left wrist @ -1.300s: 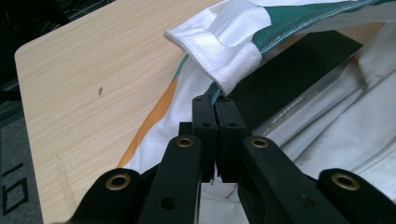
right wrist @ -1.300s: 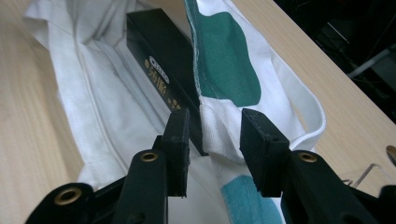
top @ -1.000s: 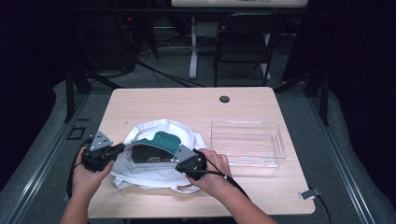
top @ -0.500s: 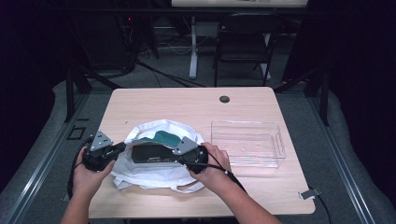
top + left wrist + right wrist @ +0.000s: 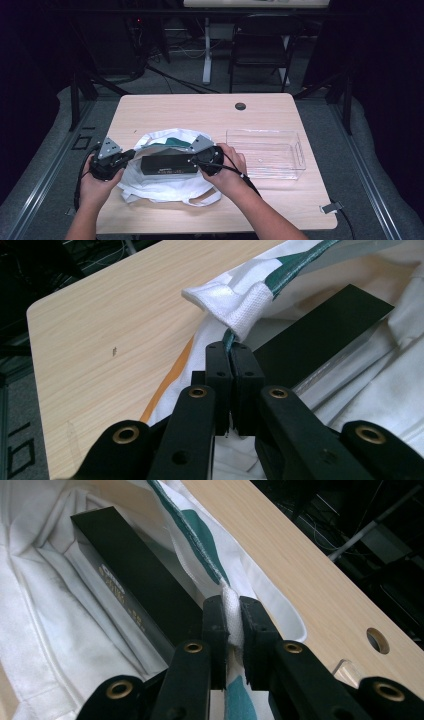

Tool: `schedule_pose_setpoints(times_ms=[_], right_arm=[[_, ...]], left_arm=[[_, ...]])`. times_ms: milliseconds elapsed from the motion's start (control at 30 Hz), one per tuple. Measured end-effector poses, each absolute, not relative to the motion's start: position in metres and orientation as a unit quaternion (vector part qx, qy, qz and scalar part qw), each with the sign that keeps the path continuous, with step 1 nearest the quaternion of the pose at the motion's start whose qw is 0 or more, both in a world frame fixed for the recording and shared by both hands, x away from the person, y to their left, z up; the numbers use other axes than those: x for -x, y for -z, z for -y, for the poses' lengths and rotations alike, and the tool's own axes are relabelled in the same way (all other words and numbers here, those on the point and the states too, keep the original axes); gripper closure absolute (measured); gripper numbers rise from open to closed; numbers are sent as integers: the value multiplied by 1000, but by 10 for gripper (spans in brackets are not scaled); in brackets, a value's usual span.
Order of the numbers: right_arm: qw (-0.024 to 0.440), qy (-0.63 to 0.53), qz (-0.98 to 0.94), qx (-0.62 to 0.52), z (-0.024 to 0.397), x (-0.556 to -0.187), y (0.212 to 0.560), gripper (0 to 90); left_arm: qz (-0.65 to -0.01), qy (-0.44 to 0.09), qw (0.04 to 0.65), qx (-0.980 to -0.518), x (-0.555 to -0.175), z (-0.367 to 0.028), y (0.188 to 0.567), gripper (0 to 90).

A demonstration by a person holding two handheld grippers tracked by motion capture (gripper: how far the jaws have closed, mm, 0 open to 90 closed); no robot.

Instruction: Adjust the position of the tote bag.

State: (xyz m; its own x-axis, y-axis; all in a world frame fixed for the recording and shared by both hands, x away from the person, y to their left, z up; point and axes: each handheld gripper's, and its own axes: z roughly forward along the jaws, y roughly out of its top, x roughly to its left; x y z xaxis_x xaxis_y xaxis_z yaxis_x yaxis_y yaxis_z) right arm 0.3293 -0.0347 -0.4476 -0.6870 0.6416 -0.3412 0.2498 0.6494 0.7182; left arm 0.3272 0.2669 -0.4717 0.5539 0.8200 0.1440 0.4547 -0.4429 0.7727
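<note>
Two grippers hold a white fabric bag [image 5: 165,177] at the table's [image 5: 210,112] near edge. Left gripper [image 5: 231,360]: its jaws are clamped on the bag's rim, pinching woven white webbing with a green strip. Right gripper [image 5: 232,615]: its jaws have lately been closing and now pinch the opposite rim, on coarse white webbing beside a teal print. Between the two rims the bag mouth stands open. Inside lies a long, flat, rectangular black box [image 5: 169,164] with sharp edges and small pale lettering, probably cardboard. Beyond, to the right, a clear rigid plastic tray [image 5: 295,150] sits apart from the bag. Pale wood-grain laminate covers the table, with a round grommet hole [image 5: 240,106] near the far edge.
</note>
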Motion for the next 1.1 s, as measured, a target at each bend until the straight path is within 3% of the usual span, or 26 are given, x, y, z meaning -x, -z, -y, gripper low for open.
schedule_pose_setpoints(times_ms=[367,1100], right_arm=[[318,-327,-851,-263,34,-339,442,828],[304,-325,-848,-287,37,-367,443,828]], left_arm=[[-395,-263,341,-811,-335,-265,465,884],[-399,-258,314,-822,-363,-256,453,885]])
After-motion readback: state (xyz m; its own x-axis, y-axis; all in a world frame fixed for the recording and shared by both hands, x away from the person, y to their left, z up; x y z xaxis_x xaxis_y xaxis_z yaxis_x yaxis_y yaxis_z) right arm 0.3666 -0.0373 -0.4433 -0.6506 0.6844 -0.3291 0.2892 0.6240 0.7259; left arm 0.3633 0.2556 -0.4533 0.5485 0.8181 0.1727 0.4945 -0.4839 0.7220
